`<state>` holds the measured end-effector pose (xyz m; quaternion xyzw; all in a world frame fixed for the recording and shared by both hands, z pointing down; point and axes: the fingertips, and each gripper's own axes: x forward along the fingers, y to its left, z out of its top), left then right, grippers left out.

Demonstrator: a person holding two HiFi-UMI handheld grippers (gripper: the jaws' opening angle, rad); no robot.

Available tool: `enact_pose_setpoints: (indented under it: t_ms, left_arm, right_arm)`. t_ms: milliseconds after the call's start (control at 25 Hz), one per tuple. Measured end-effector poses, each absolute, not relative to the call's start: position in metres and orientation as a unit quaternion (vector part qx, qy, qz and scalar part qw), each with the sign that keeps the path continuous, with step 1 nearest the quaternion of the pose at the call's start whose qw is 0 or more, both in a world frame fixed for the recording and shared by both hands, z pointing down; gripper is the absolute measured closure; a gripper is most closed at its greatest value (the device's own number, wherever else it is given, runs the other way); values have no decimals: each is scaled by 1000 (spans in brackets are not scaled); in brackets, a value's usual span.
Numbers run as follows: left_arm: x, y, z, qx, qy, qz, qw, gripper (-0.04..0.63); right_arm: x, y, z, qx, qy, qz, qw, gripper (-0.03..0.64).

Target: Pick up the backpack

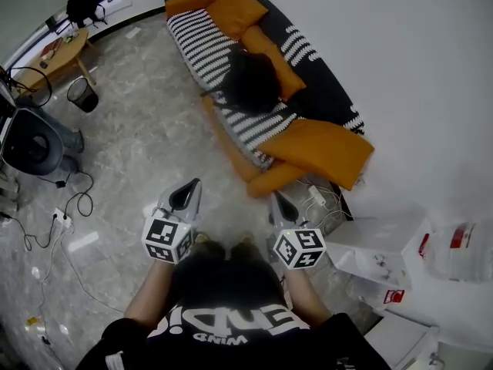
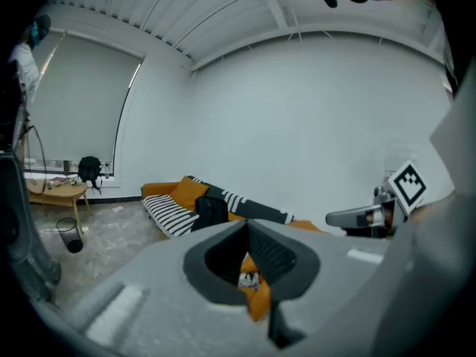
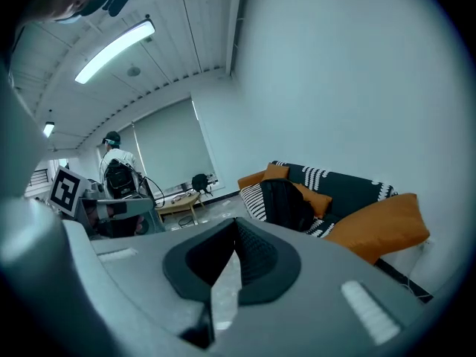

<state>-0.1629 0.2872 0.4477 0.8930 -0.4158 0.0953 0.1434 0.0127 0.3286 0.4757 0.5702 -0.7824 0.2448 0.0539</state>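
Although the striped sofa [image 1: 196, 45] spans the far side of the floor, its near end is hidden under a big orange cushion [image 1: 323, 149]. The black backpack [image 1: 250, 82] sits mid-seat against another orange cushion, well apart from the 2 tools. It reads as a dark, soft-edged lump, its straps and pockets too dim to make out. The left tool [image 1: 189, 193] and right tool [image 1: 279, 203] are each clenched on nothing. In the left gripper view that tool's body cuts off the backpack's base.
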Motion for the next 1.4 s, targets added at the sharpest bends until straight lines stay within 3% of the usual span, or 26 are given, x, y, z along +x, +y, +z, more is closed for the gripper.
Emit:
enact_pose_setpoints:
  t_ms: [680,1400]
  left_arm:
    - [-191,245,477,906,-382,101,150,594]
    - [-133,14,457,892,-409,102,163,594]
  right_arm:
    - [-28,279,492,573,-780,249,41,617]
    - [35,29,485,543,-794,275,23,617]
